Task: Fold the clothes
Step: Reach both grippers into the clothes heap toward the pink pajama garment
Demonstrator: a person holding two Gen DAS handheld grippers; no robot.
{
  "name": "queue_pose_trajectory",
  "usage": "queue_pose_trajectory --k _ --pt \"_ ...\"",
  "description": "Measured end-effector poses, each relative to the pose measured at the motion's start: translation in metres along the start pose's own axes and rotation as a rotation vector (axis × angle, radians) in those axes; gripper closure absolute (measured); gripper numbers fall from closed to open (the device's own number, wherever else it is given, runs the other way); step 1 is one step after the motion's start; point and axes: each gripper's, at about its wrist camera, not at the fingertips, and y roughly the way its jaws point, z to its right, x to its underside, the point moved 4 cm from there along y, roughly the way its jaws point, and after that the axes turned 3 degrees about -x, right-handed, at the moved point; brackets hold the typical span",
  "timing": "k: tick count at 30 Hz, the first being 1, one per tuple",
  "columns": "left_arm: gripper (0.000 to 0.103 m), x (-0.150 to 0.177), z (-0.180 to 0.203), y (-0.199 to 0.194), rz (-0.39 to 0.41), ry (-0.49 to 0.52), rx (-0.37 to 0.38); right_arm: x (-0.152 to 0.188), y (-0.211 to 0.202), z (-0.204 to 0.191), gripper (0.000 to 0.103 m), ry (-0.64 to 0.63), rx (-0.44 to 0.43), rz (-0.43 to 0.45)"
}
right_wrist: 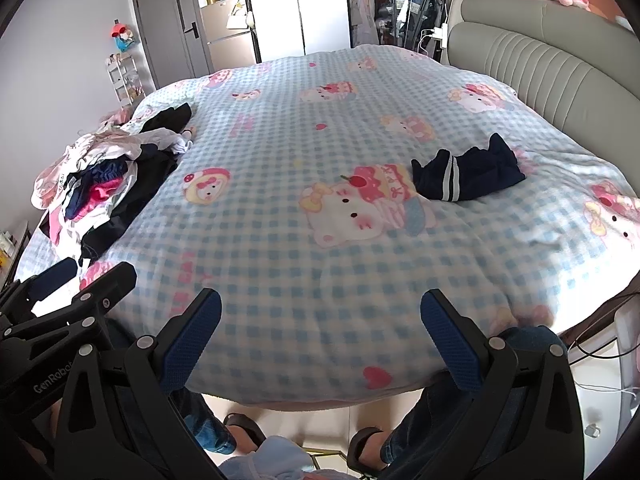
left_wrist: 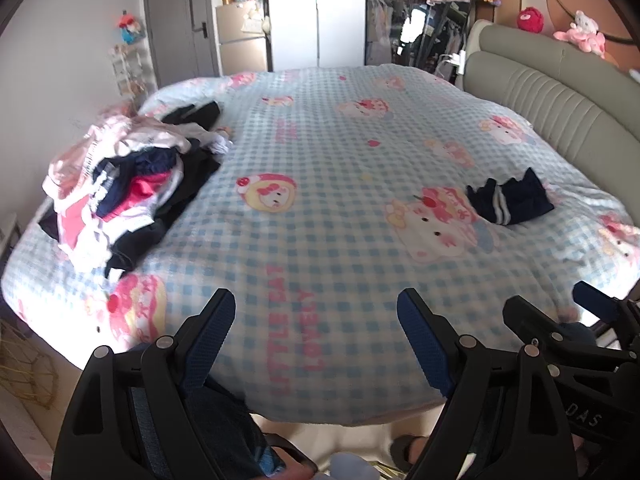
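A heap of mixed clothes (left_wrist: 120, 184) in pink, white and dark colours lies on the left side of the bed (left_wrist: 328, 216). The same clothes heap (right_wrist: 100, 184) shows at the left in the right wrist view. One folded navy garment with white stripes (left_wrist: 510, 198) rests on the right part of the bed, also seen as the navy garment (right_wrist: 468, 174). My left gripper (left_wrist: 316, 300) hovers open over the near bed edge, holding nothing. My right gripper (right_wrist: 320, 302) is open and empty beside it; the right gripper (left_wrist: 556, 304) appears at the right of the left view.
A grey padded headboard (right_wrist: 540, 56) runs along the right. Beyond the bed (right_wrist: 340, 240) stand a wardrobe (left_wrist: 316, 12), a grey door (left_wrist: 180, 20) and a small fridge (left_wrist: 242, 40). The person's legs and sandals (right_wrist: 360, 448) stand on the floor below the bed edge.
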Motion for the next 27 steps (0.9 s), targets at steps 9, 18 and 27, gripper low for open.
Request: queue_pose_trajectory --k 9,18,27 --pt "0.018 0.001 -0.009 0.009 -0.001 0.017 0.005 0.001 0.004 -0.007 0.002 -0.051 -0.009 0.01" --pt "0.018 -0.005 -0.06 0.014 0.004 -0.106 0.037 -0.03 0.021 -0.06 0.002 -0.154 -0.107 -0.006" --pt "0.018 -0.031 -0.192 0.026 0.007 -0.274 -0.094 -0.08 0.048 -0.177 0.002 -0.36 -0.235 0.022"
